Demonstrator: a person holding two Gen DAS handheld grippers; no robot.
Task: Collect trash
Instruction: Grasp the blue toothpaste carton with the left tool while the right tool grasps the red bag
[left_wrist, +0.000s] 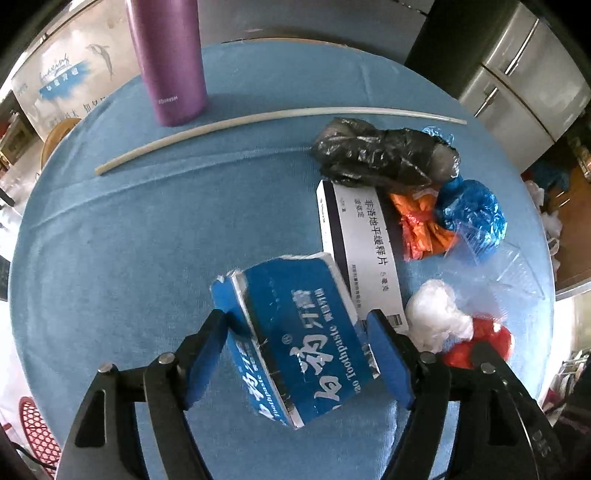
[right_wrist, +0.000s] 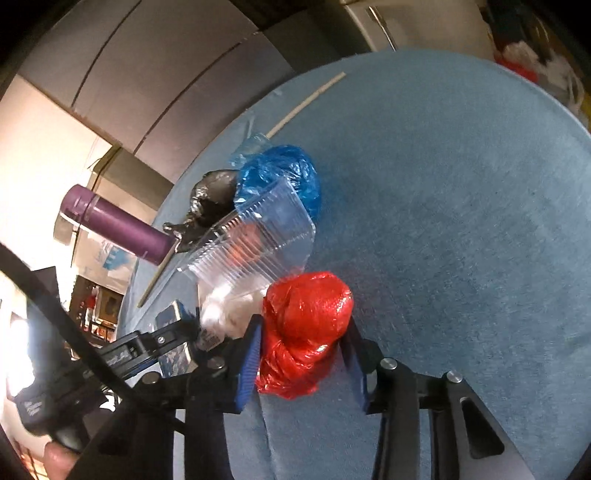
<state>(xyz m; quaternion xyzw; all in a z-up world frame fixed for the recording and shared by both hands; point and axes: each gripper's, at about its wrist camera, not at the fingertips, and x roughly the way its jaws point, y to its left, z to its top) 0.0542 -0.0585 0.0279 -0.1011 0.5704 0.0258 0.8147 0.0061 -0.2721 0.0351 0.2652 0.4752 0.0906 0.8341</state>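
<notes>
While straddling the toothpaste box on the blue table, left claw spread, pads not clearly pressing. Right claw pinching the red bag, beside the white wad.

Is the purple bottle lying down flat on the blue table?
No, the purple bottle stands upright on the blue table, just behind the long white stick.
</notes>
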